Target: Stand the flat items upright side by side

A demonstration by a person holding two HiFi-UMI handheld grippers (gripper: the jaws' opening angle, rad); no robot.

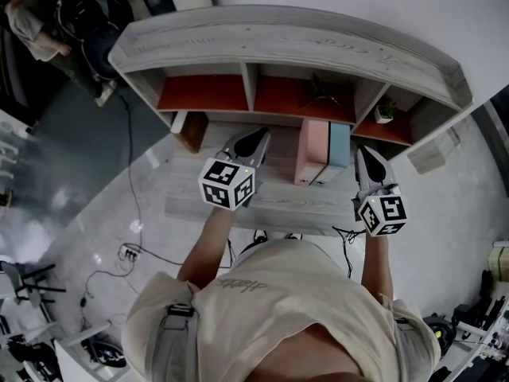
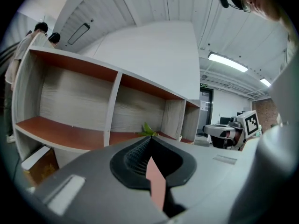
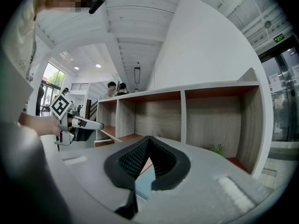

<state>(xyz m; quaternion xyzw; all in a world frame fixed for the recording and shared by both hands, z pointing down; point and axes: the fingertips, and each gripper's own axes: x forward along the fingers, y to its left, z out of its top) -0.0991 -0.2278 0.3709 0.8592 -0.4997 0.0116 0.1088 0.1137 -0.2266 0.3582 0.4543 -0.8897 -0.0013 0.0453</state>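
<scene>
A pink flat item (image 1: 312, 151) and a blue one (image 1: 339, 144) stand upright side by side on the wooden table (image 1: 238, 205), in front of the shelf unit (image 1: 286, 50). My left gripper (image 1: 260, 137) hovers to the left of the pink item, shut and holding nothing. My right gripper (image 1: 364, 154) hangs just right of the blue item, also shut and holding nothing. In the left gripper view the shut left gripper (image 2: 149, 141) shows a pink strip (image 2: 157, 186) through the slot below its pads. In the right gripper view the right gripper (image 3: 148, 139) shows blue (image 3: 144, 183) there.
The shelf's orange-floored compartments hold a leafy green plant (image 1: 321, 91) and a small potted plant (image 1: 385, 111). A brown box (image 1: 191, 130) stands at the table's left end, a white box (image 1: 430, 157) on the floor to the right. Cables and a power strip (image 1: 130, 252) lie on the floor.
</scene>
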